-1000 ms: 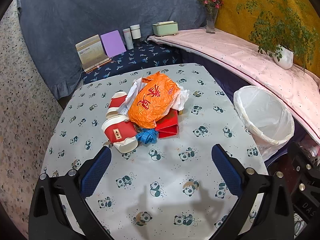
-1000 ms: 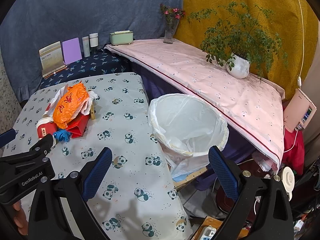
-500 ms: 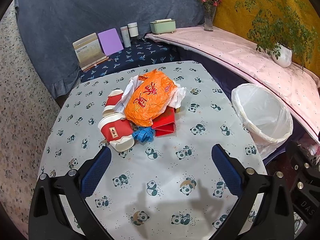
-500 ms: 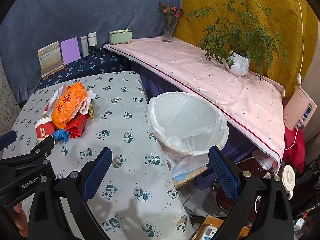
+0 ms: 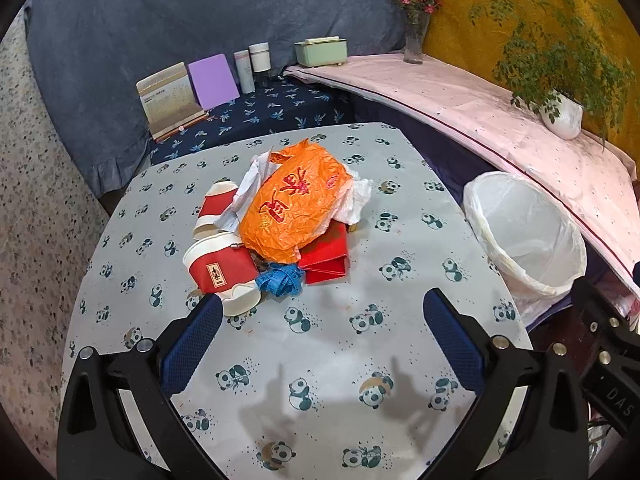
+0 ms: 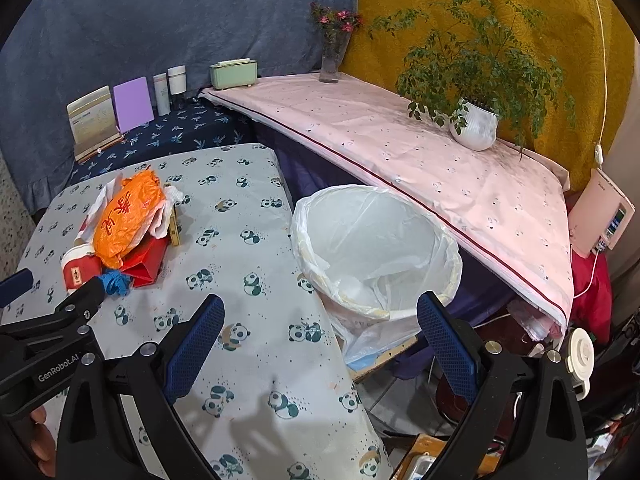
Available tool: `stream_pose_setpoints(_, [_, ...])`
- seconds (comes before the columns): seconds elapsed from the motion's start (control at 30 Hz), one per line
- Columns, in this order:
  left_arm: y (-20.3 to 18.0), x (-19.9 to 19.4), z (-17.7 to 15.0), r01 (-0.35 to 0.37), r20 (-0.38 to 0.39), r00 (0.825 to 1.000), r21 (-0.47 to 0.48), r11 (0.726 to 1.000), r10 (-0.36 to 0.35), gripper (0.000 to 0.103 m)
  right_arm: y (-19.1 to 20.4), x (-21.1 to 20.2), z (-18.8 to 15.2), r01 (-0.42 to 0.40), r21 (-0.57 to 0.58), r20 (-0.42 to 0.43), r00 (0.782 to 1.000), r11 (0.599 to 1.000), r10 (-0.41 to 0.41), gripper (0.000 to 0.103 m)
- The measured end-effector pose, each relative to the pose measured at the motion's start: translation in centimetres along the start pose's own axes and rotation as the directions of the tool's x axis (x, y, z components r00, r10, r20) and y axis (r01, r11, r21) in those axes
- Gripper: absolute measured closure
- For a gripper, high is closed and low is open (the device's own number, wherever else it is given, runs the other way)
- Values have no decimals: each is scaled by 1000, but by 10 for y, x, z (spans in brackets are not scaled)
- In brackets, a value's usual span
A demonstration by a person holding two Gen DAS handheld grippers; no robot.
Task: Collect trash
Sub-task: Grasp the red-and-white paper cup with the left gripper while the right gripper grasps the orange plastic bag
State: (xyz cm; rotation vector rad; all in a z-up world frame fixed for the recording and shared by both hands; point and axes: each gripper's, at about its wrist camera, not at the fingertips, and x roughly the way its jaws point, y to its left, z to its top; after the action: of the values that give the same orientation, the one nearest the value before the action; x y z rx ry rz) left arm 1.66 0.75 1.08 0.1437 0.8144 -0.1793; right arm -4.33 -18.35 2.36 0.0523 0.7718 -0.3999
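Note:
A heap of trash lies mid-table: an orange plastic bag (image 5: 294,204) on crumpled white paper (image 5: 354,200), a red folded box (image 5: 326,262), two red-and-white paper cups (image 5: 220,268), and a blue crumpled scrap (image 5: 280,280). The heap also shows in the right wrist view, with the orange bag (image 6: 128,212) at the left. A bin with a white liner (image 6: 372,252) stands beside the table's right edge and also shows in the left wrist view (image 5: 524,236). My left gripper (image 5: 320,320) is open and empty, just short of the heap. My right gripper (image 6: 318,320) is open and empty, over the table edge near the bin.
The table wears a panda-print cloth (image 5: 340,360). Behind it a dark blue shelf holds a calendar stand (image 5: 170,98), a purple card (image 5: 212,80) and jars. A pink-covered ledge (image 6: 400,148) carries a potted plant (image 6: 474,124), a flower vase (image 6: 332,60) and a green box.
The left gripper has drawn back and risen slightly, so the heap sits a little lower and farther in its view. The right gripper has barely moved. Both stay open.

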Motion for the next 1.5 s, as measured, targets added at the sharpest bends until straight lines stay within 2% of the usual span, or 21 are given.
stream_pose_setpoints(0.27, [49,38,8,-51,-31,998,-78,996,49,7,24,19,16,-5,8,33,999,1000,4,10])
stream_pose_setpoints(0.47, [97,76,9,-114,-99,990,-140,984,100,7,60,44,33,-101,0,20,995,995,101,10])
stream_pose_setpoints(0.57, [114,95,7,-120,-138,986,-163,979,98,7,84,58,40,-146,-20,5,989,989,146,10])
stream_pose_setpoints(0.73, [130,124,5,-83,-193,980,-193,978,46,7,130,77,52,-228,-72,-10,974,971,227,15])
stream_pose_setpoints(0.83, [133,136,5,-49,-209,978,-210,977,4,14,154,89,57,-263,-101,-25,965,959,262,16])
stream_pose_setpoints(0.93, [135,144,4,-16,-221,975,-218,976,-34,25,175,102,62,-296,-116,-48,955,948,293,18])
stream_pose_setpoints(1.0, [136,149,2,7,-233,971,-228,974,-61,37,185,113,64,-322,-111,-72,946,940,315,19])
stream_pose_setpoints(1.03, [137,153,1,25,-244,966,-237,971,-84,39,191,118,64,-335,-106,-85,941,936,327,22])
stream_pose_setpoints(1.1, [138,156,-2,49,-253,961,-253,966,-115,53,201,129,64,-353,-103,-111,933,930,342,24])
stream_pose_setpoints(1.17, [138,158,-4,67,-258,956,-260,963,-136,61,209,141,63,-359,-102,-132,929,928,345,28])
stream_pose_setpoints(1.27, [137,155,-5,72,-249,959,-255,964,-138,62,217,152,59,-385,-92,-157,916,918,368,42])
stream_pose_setpoints(1.33, [135,153,-6,76,-245,959,-249,966,-139,63,220,159,56,-406,-77,-175,904,910,389,60])
stream_pose_setpoints(1.4, [134,151,-5,80,-240,960,-246,966,-141,65,218,158,55,-433,-58,-176,892,900,417,72])
stream_pose_setpoints(1.5, [134,144,-4,86,-231,962,-248,965,-145,67,214,147,55,-455,-58,-157,883,889,442,81])
